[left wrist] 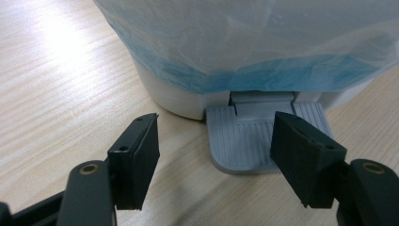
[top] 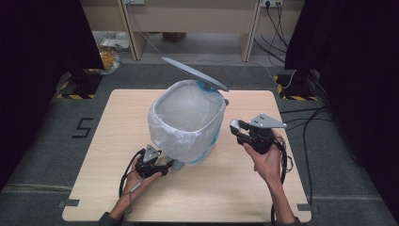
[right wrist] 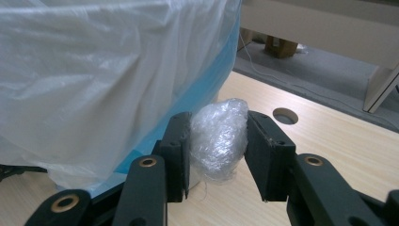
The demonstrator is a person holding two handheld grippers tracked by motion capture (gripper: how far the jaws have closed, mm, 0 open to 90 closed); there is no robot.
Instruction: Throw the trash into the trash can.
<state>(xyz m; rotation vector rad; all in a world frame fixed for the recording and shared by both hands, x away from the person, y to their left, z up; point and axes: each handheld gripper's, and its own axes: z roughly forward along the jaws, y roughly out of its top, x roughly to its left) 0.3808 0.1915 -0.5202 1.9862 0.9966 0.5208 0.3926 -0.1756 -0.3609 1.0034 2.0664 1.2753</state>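
Our right claw (right wrist: 217,155) pinches a crumpled wad of clear plastic wrap (right wrist: 220,139) just beside the lined pedal bin (top: 187,121), raised off the wooden surface (top: 244,188); our left claw (left wrist: 214,157) sits low, its jaws set apart and empty, the right-hand one over the bin's grey pedal (left wrist: 242,141); the lid (top: 194,73) stands tilted open.

Your crumpled ball of clear plastic film (right wrist: 219,137) sits pinched above the wooden tabletop (top: 235,188), just beside the white pedal bin lined with a translucent bag (top: 186,120). The bin stands mid-table, grey lid (top: 195,73) tilted open, grey ribbed pedal (left wrist: 244,141) facing your near edge.
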